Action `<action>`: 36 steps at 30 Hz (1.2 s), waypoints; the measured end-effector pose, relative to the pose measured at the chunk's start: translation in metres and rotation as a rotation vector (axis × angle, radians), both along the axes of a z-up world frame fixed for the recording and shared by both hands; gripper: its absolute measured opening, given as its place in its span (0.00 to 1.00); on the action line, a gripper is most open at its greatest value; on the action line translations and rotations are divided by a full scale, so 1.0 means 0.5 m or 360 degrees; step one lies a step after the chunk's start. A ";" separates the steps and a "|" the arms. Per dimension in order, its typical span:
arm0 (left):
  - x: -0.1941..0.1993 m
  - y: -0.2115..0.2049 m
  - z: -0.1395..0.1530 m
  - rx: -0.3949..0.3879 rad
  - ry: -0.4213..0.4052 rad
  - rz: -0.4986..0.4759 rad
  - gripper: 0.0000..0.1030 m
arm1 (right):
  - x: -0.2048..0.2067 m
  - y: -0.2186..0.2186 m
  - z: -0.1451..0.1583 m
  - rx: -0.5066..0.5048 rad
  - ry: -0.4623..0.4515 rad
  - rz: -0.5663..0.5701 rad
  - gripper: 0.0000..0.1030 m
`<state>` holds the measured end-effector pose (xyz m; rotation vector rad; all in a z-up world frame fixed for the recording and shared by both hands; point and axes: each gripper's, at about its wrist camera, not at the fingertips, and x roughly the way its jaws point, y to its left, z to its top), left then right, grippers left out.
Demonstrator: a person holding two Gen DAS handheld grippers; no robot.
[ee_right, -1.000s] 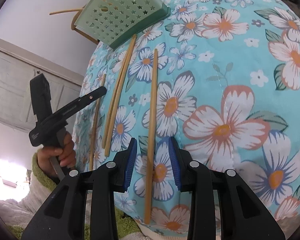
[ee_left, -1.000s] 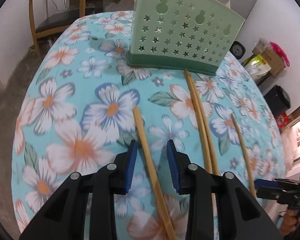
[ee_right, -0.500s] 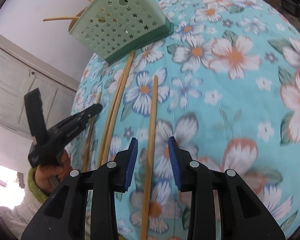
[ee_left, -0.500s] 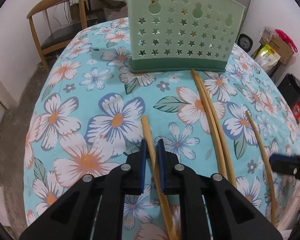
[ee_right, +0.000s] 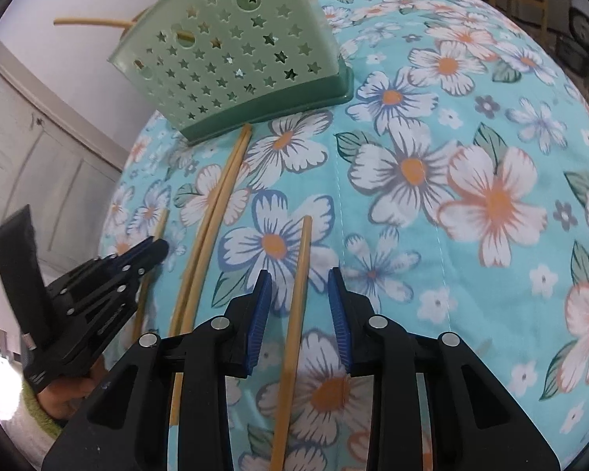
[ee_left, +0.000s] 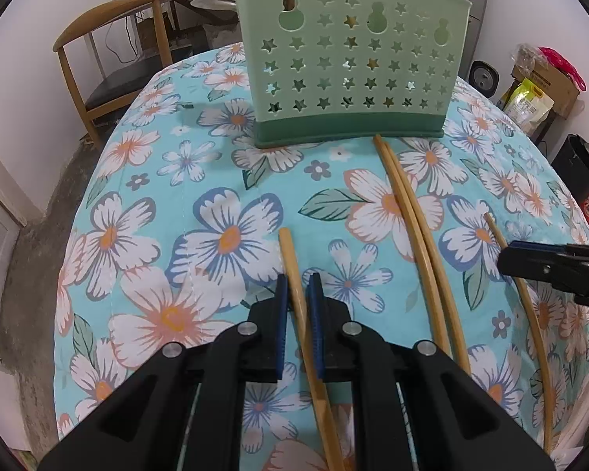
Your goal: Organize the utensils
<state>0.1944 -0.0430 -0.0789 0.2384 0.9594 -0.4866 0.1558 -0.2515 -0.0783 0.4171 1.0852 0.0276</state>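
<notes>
Several bamboo chopsticks lie on a floral tablecloth in front of a green star-punched utensil holder (ee_left: 349, 66). My left gripper (ee_left: 297, 286) is shut on one chopstick (ee_left: 290, 259), which runs between its blue pads. A pair of chopsticks (ee_left: 412, 216) and a single one (ee_left: 502, 243) lie to its right. In the right wrist view my right gripper (ee_right: 299, 286) is open and straddles a chopstick (ee_right: 300, 267) lying on the cloth. The holder (ee_right: 235, 55) stands beyond, with chopsticks sticking out of its top. The other gripper (ee_right: 98, 286) shows at the left.
The table's rounded edges drop off on both sides. A wooden chair (ee_left: 110, 55) stands behind the table at the left. Boxes and bags (ee_left: 538, 86) sit on the floor at the right. The other gripper (ee_left: 553, 267) reaches in at the right edge.
My left gripper has closed on the chopstick between its pads. My right gripper has stayed open and moved forward along its chopstick toward the holder.
</notes>
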 end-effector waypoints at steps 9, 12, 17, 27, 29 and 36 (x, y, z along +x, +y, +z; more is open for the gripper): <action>-0.001 0.000 0.001 0.0008 -0.0005 -0.0005 0.10 | 0.034 0.035 -0.007 -0.0122 0.0018 0.0035 0.15; -0.001 -0.001 0.002 0.0012 -0.0007 -0.0004 0.10 | 0.035 0.035 -0.008 -0.0081 0.0019 0.0031 0.06; -0.001 -0.001 0.001 0.0009 -0.0006 -0.0005 0.10 | 0.020 0.030 0.008 -0.0062 -0.0018 0.0029 0.04; -0.001 -0.002 0.000 0.0016 -0.0012 -0.0004 0.10 | -0.024 0.008 0.069 0.0050 -0.0148 0.0017 0.04; -0.002 -0.002 0.000 0.0017 -0.0013 -0.0005 0.10 | -0.034 0.000 0.087 0.0084 -0.0184 0.0007 0.04; -0.002 -0.003 0.000 0.0027 -0.0012 -0.0005 0.10 | -0.055 -0.012 0.152 0.0167 -0.0335 -0.0003 0.04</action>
